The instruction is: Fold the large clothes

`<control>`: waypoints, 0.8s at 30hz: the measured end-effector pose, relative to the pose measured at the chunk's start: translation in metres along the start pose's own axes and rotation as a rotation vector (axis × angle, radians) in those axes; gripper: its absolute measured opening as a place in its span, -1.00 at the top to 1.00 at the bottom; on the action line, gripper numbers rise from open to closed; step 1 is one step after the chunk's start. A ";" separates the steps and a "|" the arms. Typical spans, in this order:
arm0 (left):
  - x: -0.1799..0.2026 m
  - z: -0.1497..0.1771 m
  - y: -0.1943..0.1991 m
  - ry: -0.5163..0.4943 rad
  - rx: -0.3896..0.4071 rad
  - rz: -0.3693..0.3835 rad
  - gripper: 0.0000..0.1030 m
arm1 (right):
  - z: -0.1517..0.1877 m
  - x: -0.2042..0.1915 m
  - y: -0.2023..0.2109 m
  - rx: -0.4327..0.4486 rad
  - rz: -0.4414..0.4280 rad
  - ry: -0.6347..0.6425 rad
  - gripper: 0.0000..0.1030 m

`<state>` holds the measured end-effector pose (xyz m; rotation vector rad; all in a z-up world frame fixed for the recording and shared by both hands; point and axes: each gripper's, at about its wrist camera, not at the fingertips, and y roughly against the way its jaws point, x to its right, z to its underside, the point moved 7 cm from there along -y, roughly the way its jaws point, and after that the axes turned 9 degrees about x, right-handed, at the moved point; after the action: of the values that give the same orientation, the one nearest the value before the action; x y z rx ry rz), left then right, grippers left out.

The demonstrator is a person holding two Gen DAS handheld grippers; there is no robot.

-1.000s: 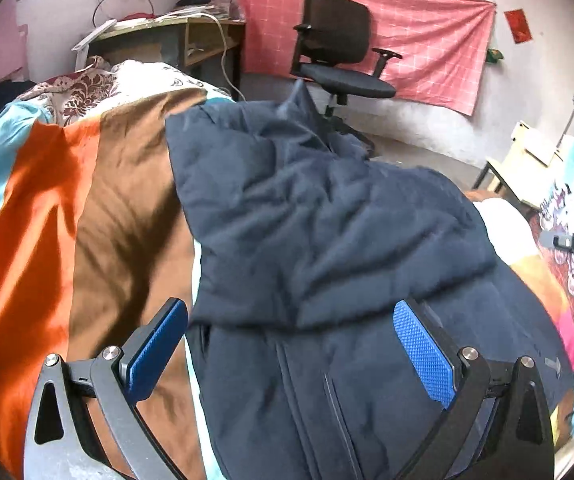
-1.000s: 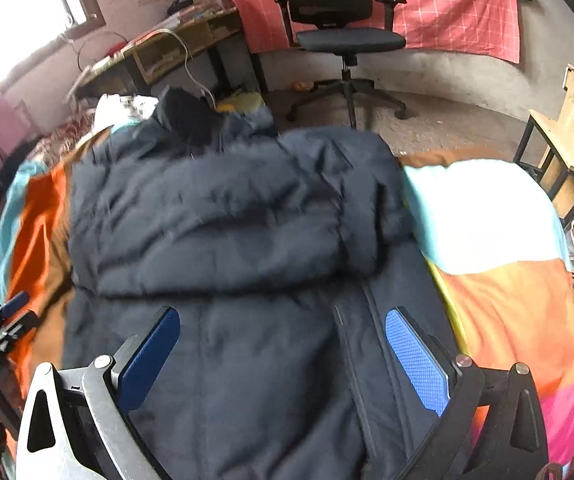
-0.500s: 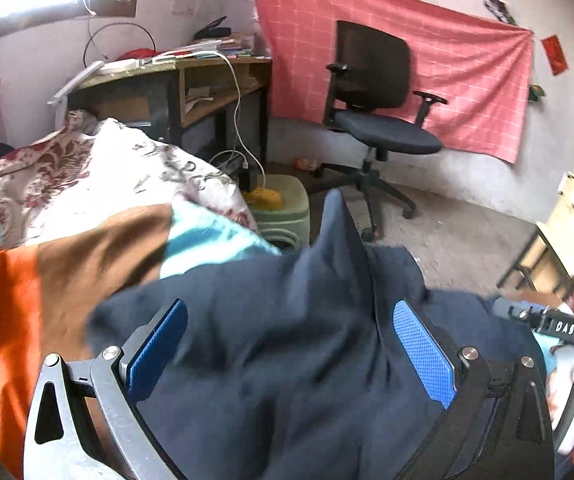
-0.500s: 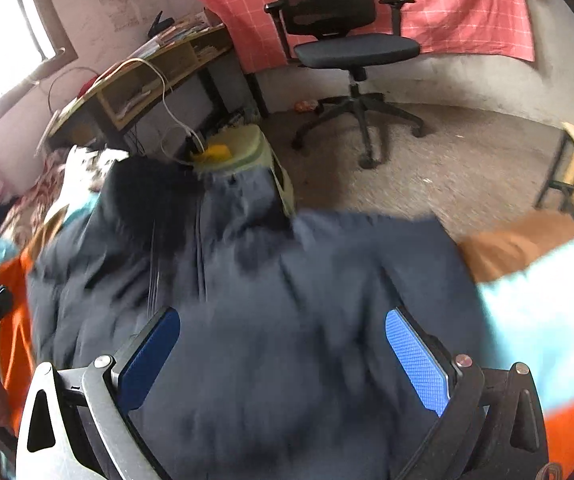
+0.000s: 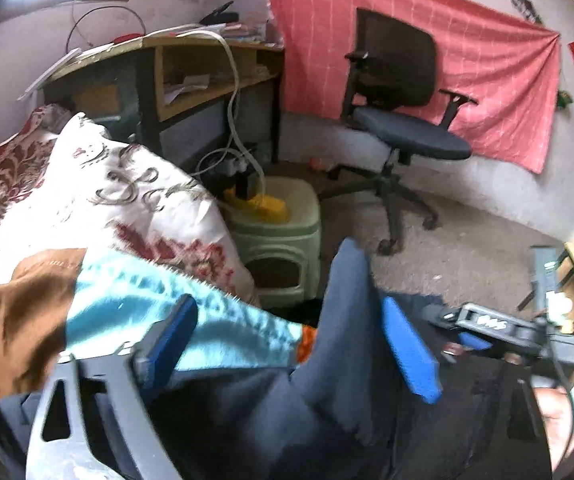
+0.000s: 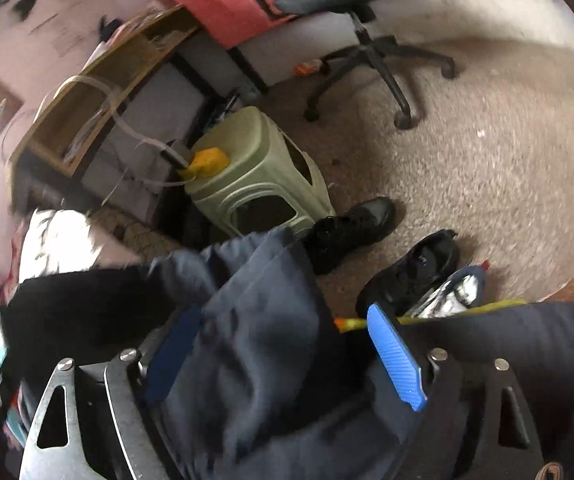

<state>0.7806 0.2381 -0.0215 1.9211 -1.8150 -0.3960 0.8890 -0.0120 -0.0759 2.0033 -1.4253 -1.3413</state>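
The dark navy padded jacket [image 5: 327,392] lies on the bed at its far edge, over the striped blanket of brown, turquoise and orange bands [image 5: 127,312], with one peak of fabric standing up between the left gripper's fingers and the rest bunched low in the near part of the view. The left gripper [image 5: 291,344] has its blue-padded jaws partly apart and closing; jacket fabric sits between them, nearer the right-hand pad, but no pad is seen pressing on it. The right gripper [image 6: 283,356] likewise has its jaws partly apart and closing, with a thick ridge of the same jacket [image 6: 263,340] rising between them; motion blur prevents confirming contact, so I record no firm hold. Judgement on progress: the garment appears rumpled rather than in a neat final stack, and both tools are placed at its far end, which suggests a fold is being set up, with the lifting and carrying over of that end not yet done. How many folds are already in the jacket cannot be told from these views. Remaining work, as judged: secure both far portions, bring them toward the near side, then flatten. Beyond the bed stand a pale green plastic stool [image 5: 283,240], a black swivel office chair [image 5: 403,120] and black shoes on the floor [image 6: 411,276]; none interfere.
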 end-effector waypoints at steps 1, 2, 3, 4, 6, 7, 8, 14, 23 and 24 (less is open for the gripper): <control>0.000 0.000 -0.001 0.004 -0.001 0.020 -0.18 | -0.001 0.002 -0.005 0.001 -0.007 -0.028 -0.50; 0.004 0.002 -0.001 0.005 -0.009 0.037 0.17 | -0.001 0.002 -0.010 -0.007 -0.025 -0.046 -0.45; 0.006 0.004 -0.002 0.005 -0.021 0.059 0.51 | -0.002 0.002 -0.014 -0.019 -0.033 -0.050 -0.25; 0.007 0.007 -0.002 -0.002 -0.027 0.069 0.65 | 0.000 0.001 -0.018 -0.032 -0.033 -0.047 -0.12; 0.013 0.007 0.003 -0.024 -0.013 0.060 0.77 | 0.001 0.001 -0.020 -0.032 -0.026 -0.032 0.18; 0.013 0.006 0.009 -0.029 0.007 0.068 0.79 | 0.001 0.000 -0.020 -0.031 -0.029 -0.028 0.55; 0.015 0.006 0.012 -0.031 0.019 0.071 0.81 | 0.003 0.000 -0.018 -0.034 -0.037 -0.026 0.67; 0.014 -0.003 0.050 -0.014 0.093 0.114 0.85 | -0.007 -0.011 0.029 0.075 -0.083 0.046 0.78; 0.022 0.007 0.159 -0.039 0.230 0.239 0.88 | 0.002 -0.042 0.168 0.274 -0.165 0.248 0.80; 0.022 0.010 0.169 -0.041 0.239 0.249 0.88 | 0.008 -0.046 0.183 0.293 -0.170 0.274 0.80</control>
<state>0.6327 0.2118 0.0591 1.8144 -2.1807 -0.1411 0.7801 -0.0507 0.0732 2.4345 -1.4130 -0.9100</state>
